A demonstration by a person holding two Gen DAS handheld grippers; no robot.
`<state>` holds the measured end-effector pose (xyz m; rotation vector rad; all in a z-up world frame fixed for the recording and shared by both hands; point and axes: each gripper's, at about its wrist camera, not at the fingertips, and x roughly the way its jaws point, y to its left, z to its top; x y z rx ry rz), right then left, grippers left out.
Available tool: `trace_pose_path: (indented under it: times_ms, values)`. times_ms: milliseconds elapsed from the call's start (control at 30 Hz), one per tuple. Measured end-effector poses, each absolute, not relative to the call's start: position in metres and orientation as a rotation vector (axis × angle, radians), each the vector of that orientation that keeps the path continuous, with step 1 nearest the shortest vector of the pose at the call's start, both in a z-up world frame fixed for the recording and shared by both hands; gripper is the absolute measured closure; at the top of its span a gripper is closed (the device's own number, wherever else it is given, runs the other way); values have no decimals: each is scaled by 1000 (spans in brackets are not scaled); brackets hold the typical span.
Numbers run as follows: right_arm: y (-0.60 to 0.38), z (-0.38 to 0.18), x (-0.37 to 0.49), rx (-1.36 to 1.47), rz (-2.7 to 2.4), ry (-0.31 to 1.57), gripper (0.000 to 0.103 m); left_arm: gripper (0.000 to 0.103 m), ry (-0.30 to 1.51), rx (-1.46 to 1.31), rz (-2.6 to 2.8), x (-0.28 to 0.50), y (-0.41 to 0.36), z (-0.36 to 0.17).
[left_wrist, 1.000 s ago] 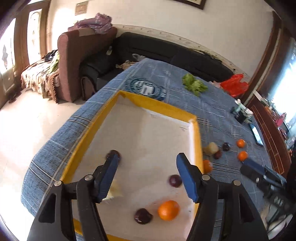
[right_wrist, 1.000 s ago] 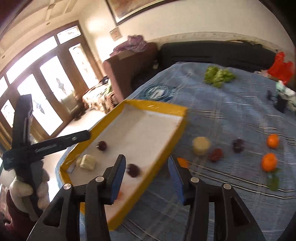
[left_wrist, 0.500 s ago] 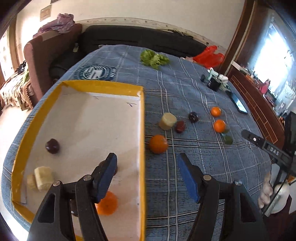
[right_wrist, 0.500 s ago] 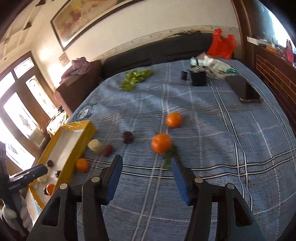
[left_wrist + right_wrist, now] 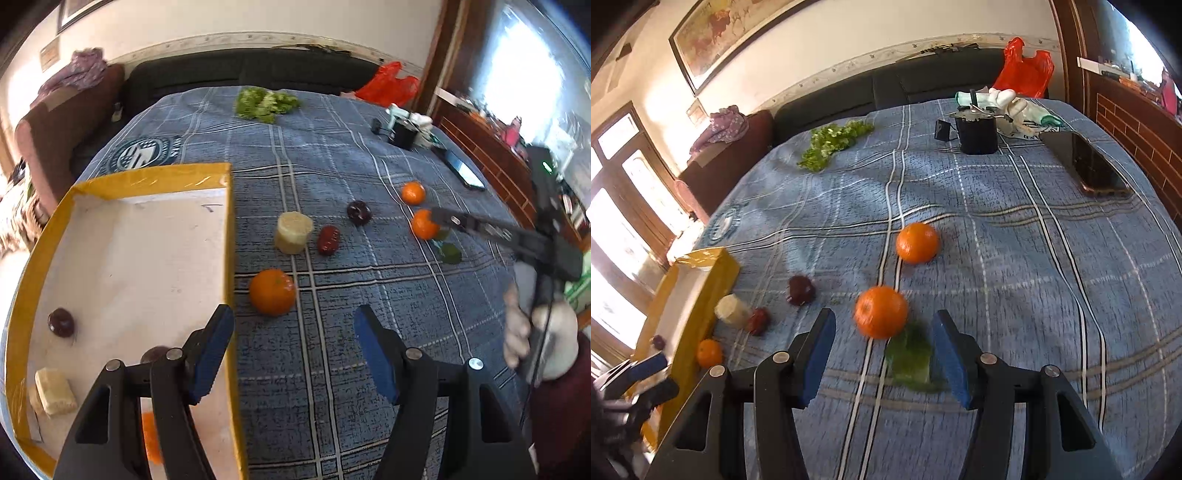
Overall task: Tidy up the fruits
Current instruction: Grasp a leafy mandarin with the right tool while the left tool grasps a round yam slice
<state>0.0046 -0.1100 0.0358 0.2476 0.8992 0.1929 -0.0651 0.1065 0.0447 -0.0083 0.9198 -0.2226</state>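
A yellow-rimmed tray [image 5: 226,236] lies on the blue plaid cloth and holds a dark plum [image 5: 61,322], a pale chunk [image 5: 55,391] and an orange [image 5: 151,439]. My left gripper [image 5: 293,350] is open and empty just short of an orange [image 5: 272,291] lying beside the tray. Past it lie a pale cylinder piece [image 5: 293,232], a red date [image 5: 328,240] and a dark plum [image 5: 359,212]. My right gripper [image 5: 882,354] is open and empty just before an orange with a leaf [image 5: 881,312]. A second orange [image 5: 918,242] lies beyond.
Lettuce [image 5: 266,103] lies at the table's far side. A black cup [image 5: 977,134], a phone [image 5: 1089,166] and a white cloth [image 5: 1023,110] are at the far right. A red bag [image 5: 1023,70] rests on the black sofa [image 5: 923,85] behind. The tray also shows at left [image 5: 701,291].
My left gripper swung right from over the tray to the loose orange beside it. My right gripper swung right and closed in on the orange with the leaf.
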Motion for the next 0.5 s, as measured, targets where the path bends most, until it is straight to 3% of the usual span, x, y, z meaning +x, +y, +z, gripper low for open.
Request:
trace_pose_path:
  times_ms: [500]
  values:
    - [-100, 15, 25, 217, 224, 936, 43, 36, 950, 137, -275, -19, 72, 47]
